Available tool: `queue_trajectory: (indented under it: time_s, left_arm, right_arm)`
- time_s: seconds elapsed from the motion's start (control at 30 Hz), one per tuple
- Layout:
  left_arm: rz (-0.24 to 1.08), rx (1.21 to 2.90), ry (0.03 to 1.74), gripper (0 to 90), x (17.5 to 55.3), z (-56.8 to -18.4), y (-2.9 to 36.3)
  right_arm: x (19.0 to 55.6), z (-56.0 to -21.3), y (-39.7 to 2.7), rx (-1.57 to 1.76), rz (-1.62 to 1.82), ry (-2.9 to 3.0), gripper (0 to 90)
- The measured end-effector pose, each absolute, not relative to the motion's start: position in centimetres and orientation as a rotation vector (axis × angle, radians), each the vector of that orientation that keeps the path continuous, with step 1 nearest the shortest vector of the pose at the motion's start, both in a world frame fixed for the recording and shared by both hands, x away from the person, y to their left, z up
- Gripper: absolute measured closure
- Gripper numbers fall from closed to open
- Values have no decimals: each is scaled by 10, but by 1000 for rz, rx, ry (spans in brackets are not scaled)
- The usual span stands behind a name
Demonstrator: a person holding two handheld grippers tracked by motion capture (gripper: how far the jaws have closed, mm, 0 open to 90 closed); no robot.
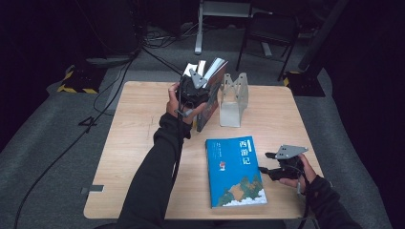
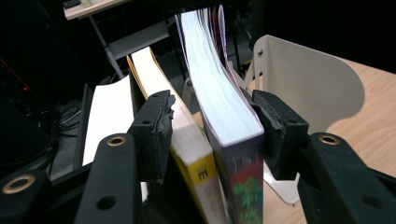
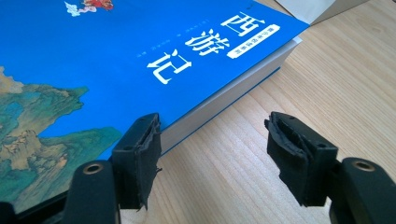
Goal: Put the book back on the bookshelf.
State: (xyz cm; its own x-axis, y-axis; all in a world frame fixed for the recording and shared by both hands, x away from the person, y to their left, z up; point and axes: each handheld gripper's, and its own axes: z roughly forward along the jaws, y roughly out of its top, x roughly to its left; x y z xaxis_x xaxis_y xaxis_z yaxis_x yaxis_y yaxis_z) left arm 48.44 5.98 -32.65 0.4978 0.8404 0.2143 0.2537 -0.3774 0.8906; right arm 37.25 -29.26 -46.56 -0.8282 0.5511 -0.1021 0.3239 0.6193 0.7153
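My left claw (image 2: 212,130) straddles two upright books (image 2: 224,107) beside the white bookend (image 2: 317,79), jaws loosely around them, pads barely touching. My right claw (image 3: 212,154) rests low on the table (image 3: 327,70), half open, at the blue book (image 3: 116,51)'s edge

The left gripper (image 1: 200,90), black with a grey plate, sits upper centre, jaws parted on an outstretched dark-sleeved arm. The right gripper (image 1: 268,162), lower right, rests jaws apart.

Bare table (image 1: 138,143) left — bookend (image 1: 232,102) behind.
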Motion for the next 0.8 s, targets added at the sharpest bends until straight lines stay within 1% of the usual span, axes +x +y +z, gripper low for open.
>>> queue_trajectory:
  time_s: [0.4,0.57,0.8]
  left_arm:
    - [842,1917,846,468,456,-331,75]
    - [826,1947,824,469,445,-341,79]
    - [785,1990,797,464,433,-355,82]
  right_arm:
    - [371,-462,-293,696,1027,2534,350]
    - [368,-456,-296,702,1043,2513,350]
    - [367,-457,-295,694,1042,2518,350]
